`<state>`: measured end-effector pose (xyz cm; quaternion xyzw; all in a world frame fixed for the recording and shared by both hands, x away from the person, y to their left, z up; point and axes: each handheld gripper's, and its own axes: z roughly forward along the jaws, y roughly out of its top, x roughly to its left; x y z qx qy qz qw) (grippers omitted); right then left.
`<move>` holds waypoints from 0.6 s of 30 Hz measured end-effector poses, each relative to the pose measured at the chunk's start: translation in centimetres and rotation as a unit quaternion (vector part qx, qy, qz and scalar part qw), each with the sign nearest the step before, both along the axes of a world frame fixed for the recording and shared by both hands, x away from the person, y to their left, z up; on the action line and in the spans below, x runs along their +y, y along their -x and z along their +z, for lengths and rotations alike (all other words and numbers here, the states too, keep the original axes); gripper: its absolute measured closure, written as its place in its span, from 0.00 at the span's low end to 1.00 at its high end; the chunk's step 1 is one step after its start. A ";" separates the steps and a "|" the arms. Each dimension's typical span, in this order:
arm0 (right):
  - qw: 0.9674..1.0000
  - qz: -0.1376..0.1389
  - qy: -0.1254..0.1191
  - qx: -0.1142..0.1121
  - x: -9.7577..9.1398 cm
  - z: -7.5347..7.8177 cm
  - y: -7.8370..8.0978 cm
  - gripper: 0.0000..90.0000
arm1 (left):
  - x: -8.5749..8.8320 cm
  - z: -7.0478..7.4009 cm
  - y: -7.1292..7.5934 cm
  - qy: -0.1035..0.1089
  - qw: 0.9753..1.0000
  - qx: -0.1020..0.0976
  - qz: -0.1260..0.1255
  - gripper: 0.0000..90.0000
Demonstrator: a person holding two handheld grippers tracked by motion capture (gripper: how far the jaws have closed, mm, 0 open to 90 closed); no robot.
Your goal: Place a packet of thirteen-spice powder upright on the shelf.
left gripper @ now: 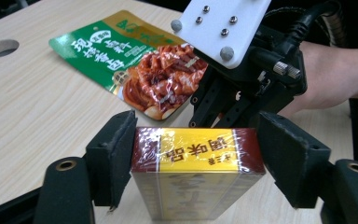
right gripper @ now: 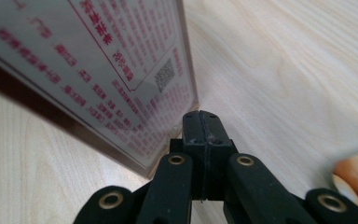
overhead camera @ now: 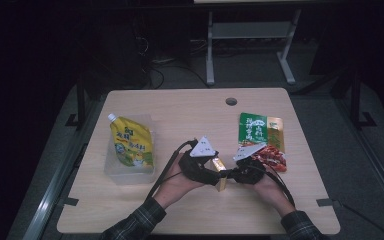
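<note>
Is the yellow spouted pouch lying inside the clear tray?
Yes, the yellow spouted pouch lies inside the clear tray at the table's left.

Overhead table view; two close tong-mounted views.

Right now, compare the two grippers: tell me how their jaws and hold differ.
The left gripper has its jaws spread wide around the yellow-and-maroon box; the right gripper has its jaws pressed together. The left frames the box's end, right pad apart from it; the right's tip sits at the box's printed back edge. Both are black and hand-held over the table.
</note>
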<state>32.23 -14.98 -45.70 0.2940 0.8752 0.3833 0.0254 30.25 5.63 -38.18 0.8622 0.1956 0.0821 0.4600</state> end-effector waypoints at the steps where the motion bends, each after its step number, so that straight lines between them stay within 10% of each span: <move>1: 1.000 -0.002 -0.002 -0.003 -0.2 0.1 0.0 1.00 | 0.0 0.1 0.0 0.001 1.000 -0.001 0.001 0.30; 12: 1.000 -0.018 -0.005 0.003 -2.7 1.1 2.6 1.00 | 3.3 1.6 1.1 0.010 1.000 0.000 0.006 0.24; 18: 1.000 0.002 0.002 0.012 -1.9 0.8 4.9 1.00 | 6.2 0.1 2.5 -0.013 1.000 0.021 0.012 0.24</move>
